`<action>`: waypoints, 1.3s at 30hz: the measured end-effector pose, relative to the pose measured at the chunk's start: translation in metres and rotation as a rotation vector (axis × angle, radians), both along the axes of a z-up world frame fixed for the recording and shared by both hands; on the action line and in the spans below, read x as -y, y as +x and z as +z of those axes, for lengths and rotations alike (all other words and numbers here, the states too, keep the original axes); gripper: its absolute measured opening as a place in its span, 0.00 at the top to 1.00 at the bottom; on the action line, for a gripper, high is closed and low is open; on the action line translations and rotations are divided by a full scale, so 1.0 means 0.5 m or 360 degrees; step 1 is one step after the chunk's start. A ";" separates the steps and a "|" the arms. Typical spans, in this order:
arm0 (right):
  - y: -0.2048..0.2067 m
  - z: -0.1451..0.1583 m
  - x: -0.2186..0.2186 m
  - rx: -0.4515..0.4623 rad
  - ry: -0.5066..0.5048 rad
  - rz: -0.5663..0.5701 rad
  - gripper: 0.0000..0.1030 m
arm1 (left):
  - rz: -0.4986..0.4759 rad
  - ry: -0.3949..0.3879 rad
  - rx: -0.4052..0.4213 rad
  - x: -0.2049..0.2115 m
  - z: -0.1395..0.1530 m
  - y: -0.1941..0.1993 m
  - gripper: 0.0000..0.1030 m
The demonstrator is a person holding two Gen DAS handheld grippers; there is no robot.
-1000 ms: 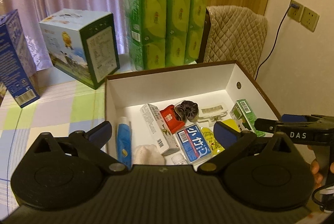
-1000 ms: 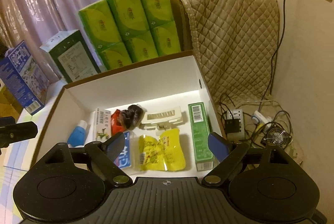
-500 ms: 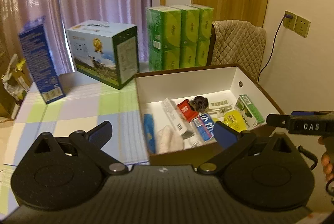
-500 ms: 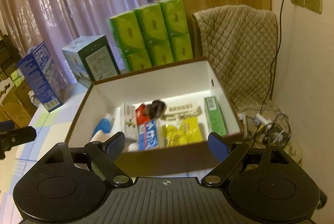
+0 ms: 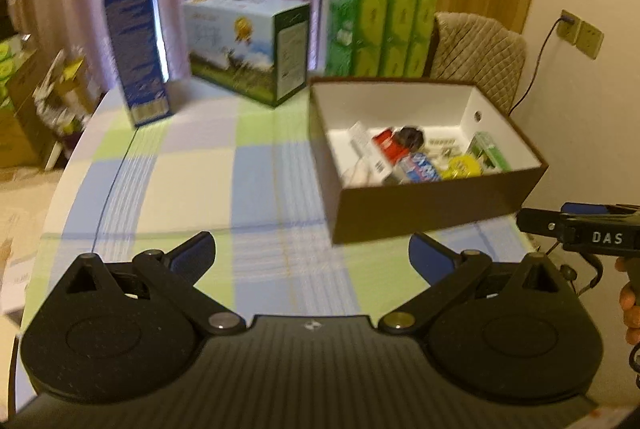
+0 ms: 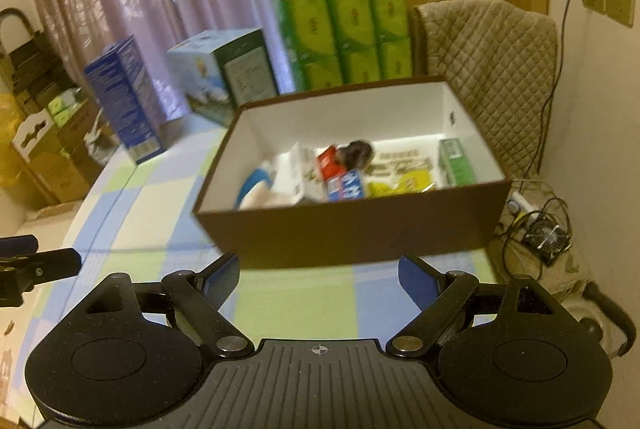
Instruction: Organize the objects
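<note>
Both tongs have pulled back from the brown box [image 6: 352,233], which now sits smaller, at centre in the right wrist view and centre right in the left. Inside it lie a blue tube [image 6: 252,185], a white carton [image 6: 298,173], a red packet [image 6: 331,165], a yellow pouch [image 6: 400,185] and a green box [image 6: 454,163]. The left tongs [image 5: 312,253] are spread wide, holding nothing, over the checked surface [image 5: 192,181]. The right tongs [image 6: 318,277] are equally wide and empty, just short of the box's near wall. Green tissue packs [image 6: 348,37] stand behind at upper centre.
</note>
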State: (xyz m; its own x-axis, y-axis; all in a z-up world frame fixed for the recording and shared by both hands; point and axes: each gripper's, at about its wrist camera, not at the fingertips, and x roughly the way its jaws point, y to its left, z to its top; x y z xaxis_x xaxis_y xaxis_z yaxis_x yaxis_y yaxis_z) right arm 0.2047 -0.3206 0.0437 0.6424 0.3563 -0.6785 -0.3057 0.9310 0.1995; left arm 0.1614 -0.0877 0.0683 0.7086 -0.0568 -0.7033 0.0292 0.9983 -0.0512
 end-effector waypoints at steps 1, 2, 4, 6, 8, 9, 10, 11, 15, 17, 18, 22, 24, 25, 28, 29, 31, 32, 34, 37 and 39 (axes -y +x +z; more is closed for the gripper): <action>-0.011 -0.002 -0.008 -0.0004 0.0000 0.0014 0.19 | 0.0013 0.0003 -0.0020 -0.009 -0.005 -0.010 0.01; -0.022 -0.004 -0.017 -0.0008 0.0000 0.0030 0.19 | 0.0027 0.0002 -0.0035 -0.018 -0.009 -0.022 0.01; -0.046 -0.009 -0.036 -0.0015 -0.0005 0.0062 0.19 | 0.0055 -0.0005 -0.0074 -0.036 -0.019 -0.042 0.01; -0.070 -0.015 -0.055 -0.0023 -0.0010 0.0095 0.19 | 0.0080 -0.0011 -0.0106 -0.052 -0.027 -0.060 0.01; -0.090 -0.019 -0.073 -0.0030 -0.0012 0.0125 0.19 | 0.0099 -0.0018 -0.0129 -0.067 -0.035 -0.079 0.01; -0.101 -0.020 -0.082 -0.0032 -0.0014 0.0143 0.19 | 0.0106 -0.0021 -0.0140 -0.075 -0.038 -0.090 0.01; -0.112 -0.022 -0.092 -0.0034 -0.0018 0.0161 0.19 | 0.0112 -0.0023 -0.0149 -0.082 -0.041 -0.100 0.01; -0.120 -0.024 -0.099 -0.0037 -0.0020 0.0175 0.19 | 0.0118 -0.0024 -0.0159 -0.088 -0.044 -0.110 0.01; -0.159 -0.032 -0.134 -0.0044 -0.0043 0.0244 0.19 | 0.0137 -0.0030 -0.0188 -0.115 -0.053 -0.151 0.01; -0.175 -0.036 -0.151 -0.0047 -0.0055 0.0275 0.19 | 0.0148 -0.0032 -0.0201 -0.128 -0.057 -0.169 0.01; -0.184 -0.039 -0.158 -0.0050 -0.0059 0.0287 0.19 | 0.0152 -0.0030 -0.0205 -0.132 -0.059 -0.176 0.01; -0.211 -0.047 -0.183 -0.0062 -0.0070 0.0327 0.19 | 0.0172 -0.0029 -0.0211 -0.153 -0.061 -0.205 0.01; -0.221 -0.051 -0.194 -0.0067 -0.0077 0.0341 0.19 | 0.0184 -0.0029 -0.0213 -0.163 -0.062 -0.219 0.01; -0.226 -0.052 -0.198 -0.0069 -0.0078 0.0347 0.19 | 0.0189 -0.0029 -0.0214 -0.168 -0.062 -0.226 0.01; -0.240 -0.058 -0.210 -0.0075 -0.0086 0.0365 0.19 | 0.0202 -0.0031 -0.0219 -0.177 -0.064 -0.239 0.01; -0.244 -0.059 -0.214 -0.0077 -0.0088 0.0371 0.19 | 0.0205 -0.0030 -0.0220 -0.179 -0.065 -0.242 0.01; -0.251 -0.061 -0.222 -0.0079 -0.0091 0.0381 0.19 | 0.0210 -0.0031 -0.0224 -0.184 -0.066 -0.251 0.01; -0.255 -0.063 -0.224 -0.0080 -0.0092 0.0386 0.19 | 0.0213 -0.0031 -0.0224 -0.186 -0.067 -0.256 0.01; -0.261 -0.064 -0.229 -0.0082 -0.0095 0.0394 0.19 | 0.0217 -0.0032 -0.0226 -0.189 -0.067 -0.263 0.01; -0.271 -0.068 -0.234 -0.0084 -0.0098 0.0399 0.19 | 0.0220 -0.0031 -0.0230 -0.192 -0.069 -0.269 0.01; -0.275 -0.070 -0.236 -0.0088 -0.0101 0.0398 0.19 | 0.0220 -0.0030 -0.0232 -0.191 -0.070 -0.274 0.01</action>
State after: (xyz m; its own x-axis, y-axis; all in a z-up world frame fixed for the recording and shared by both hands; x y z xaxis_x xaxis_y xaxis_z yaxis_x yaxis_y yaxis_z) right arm 0.0672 -0.2025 0.0088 0.5010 0.4551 -0.7361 -0.5182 0.8390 0.1659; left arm 0.0245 0.0081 0.0335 0.6012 0.0196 -0.7988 -0.1169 0.9911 -0.0637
